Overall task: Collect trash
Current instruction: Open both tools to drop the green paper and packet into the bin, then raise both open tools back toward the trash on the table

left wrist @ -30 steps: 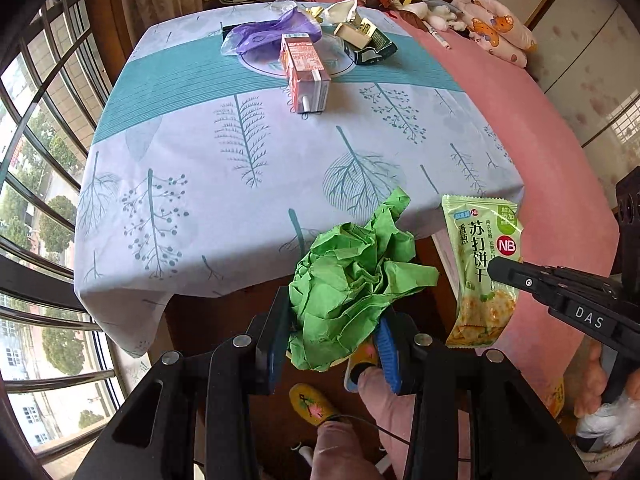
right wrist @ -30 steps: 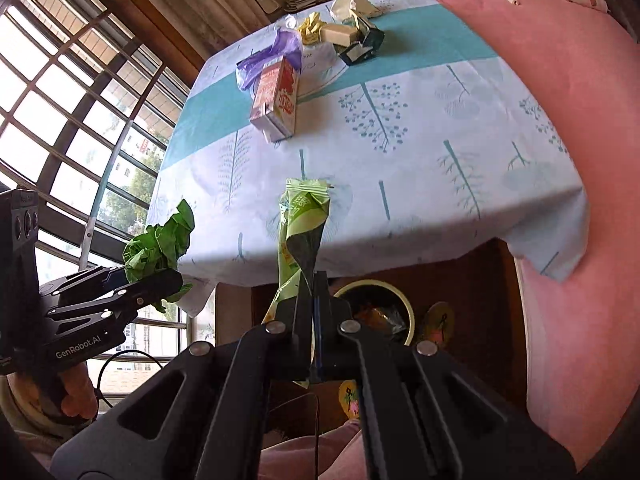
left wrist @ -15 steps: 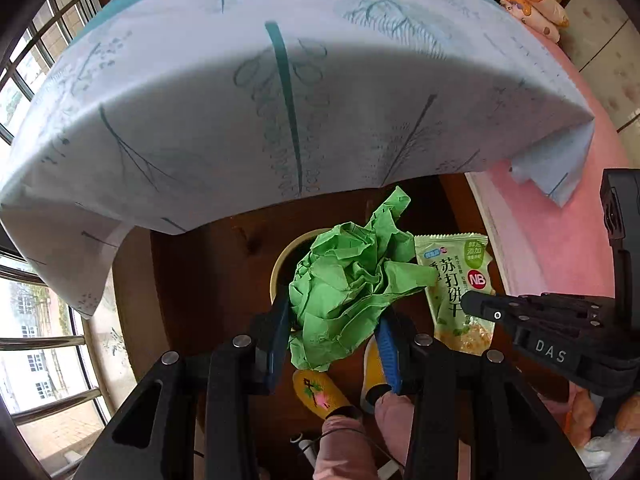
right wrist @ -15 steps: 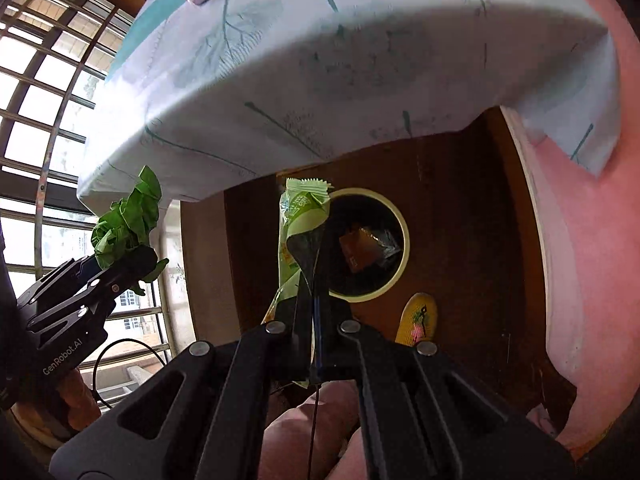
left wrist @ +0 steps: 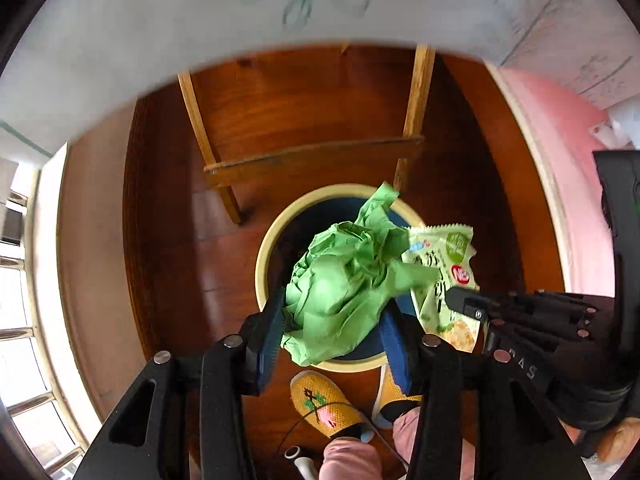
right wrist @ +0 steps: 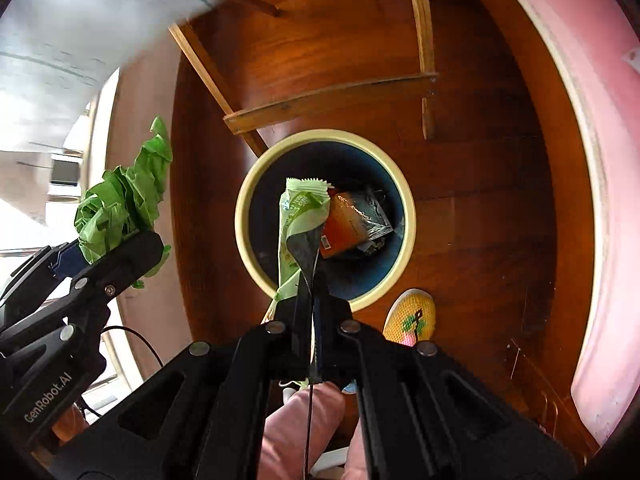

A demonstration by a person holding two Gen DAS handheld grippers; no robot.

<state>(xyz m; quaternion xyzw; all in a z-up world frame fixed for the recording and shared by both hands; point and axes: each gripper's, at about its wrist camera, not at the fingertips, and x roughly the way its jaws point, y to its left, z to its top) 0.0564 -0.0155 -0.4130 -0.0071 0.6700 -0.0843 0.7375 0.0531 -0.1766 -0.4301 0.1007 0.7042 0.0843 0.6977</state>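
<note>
My left claw [left wrist: 334, 328] points straight down over the waste bin [left wrist: 262, 256], and its jaws have just been opening; the crumpled green paper [left wrist: 344, 288] sits between the blue pads [left wrist: 270, 334], the left pad at its edge, the right pad looking a little clear of it, so I cannot tell whether it is gripped. My right claw [right wrist: 310, 276] is pinched fully closed on the lower end of a green cracker packet [right wrist: 302, 216], which stands up from the jaws over the mouth of the bin [right wrist: 404, 196]. In the left wrist view that packet [left wrist: 448, 264] hangs just beside the paper, over the bin's right rim. Inside the bin lie an orange packet [right wrist: 344, 228] and a silvery wrapper [right wrist: 376, 216]. The bin stands on the dark wooden floor [left wrist: 168, 264], just in front of light wooden legs and a crossbar [left wrist: 316, 156] beneath the cloth-covered surface [left wrist: 200, 32]. Yellow slippers [left wrist: 324, 404] and pink trouser legs [right wrist: 296, 432] are at the bottom edge. A pink bed cover [right wrist: 612, 200] curves along the right.
</note>
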